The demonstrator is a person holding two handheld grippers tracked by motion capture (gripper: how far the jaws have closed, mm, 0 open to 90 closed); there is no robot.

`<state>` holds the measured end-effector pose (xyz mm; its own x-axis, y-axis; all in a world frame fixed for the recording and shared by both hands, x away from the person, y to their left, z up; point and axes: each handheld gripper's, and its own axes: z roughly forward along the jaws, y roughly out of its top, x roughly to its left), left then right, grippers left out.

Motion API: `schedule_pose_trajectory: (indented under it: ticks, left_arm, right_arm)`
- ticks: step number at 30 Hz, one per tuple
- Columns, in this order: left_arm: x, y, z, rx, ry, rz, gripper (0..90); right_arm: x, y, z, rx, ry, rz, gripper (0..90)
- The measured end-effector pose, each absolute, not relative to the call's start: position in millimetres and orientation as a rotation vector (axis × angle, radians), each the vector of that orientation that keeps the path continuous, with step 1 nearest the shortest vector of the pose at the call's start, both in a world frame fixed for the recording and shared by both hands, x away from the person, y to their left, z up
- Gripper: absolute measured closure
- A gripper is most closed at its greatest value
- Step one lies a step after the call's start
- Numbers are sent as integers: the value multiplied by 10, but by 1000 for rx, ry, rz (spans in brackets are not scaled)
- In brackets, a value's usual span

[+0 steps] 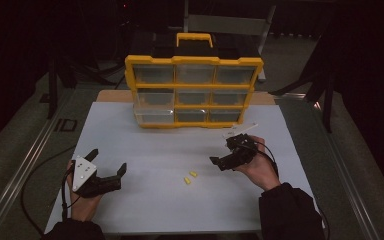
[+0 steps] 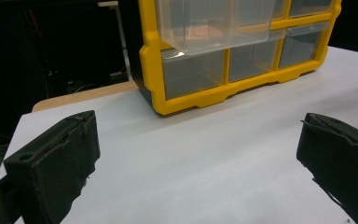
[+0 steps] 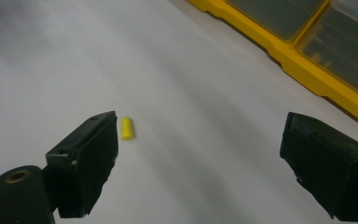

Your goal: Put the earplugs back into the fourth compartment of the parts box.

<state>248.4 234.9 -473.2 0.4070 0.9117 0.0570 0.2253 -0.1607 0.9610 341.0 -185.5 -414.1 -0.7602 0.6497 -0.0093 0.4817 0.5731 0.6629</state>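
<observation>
The right claw (image 1: 219, 159) gapes wide near two small yellow pegs (image 1: 189, 177) on the worktop (image 1: 145, 150). They look light, stiff and liable to roll, so pinching one across its short barrel seems best. The left claw (image 1: 109, 167) is spread too, holding nothing.

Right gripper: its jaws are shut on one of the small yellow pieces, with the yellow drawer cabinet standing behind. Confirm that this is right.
Not right. The right gripper has its jaws wide open and holds nothing; the small yellow piece lies on the white table beside one jaw, as the right gripper view shows. The yellow drawer cabinet does stand behind.
</observation>
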Motion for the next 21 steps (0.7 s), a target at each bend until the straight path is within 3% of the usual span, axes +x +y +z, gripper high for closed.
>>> schedule_pose_trajectory:
  ticks: [21]
  left_arm:
    - [2480,2335,-4724,1663,1013,849,2]
  right_arm:
    - [3576,-1369,-4482,858,2668,779,166]
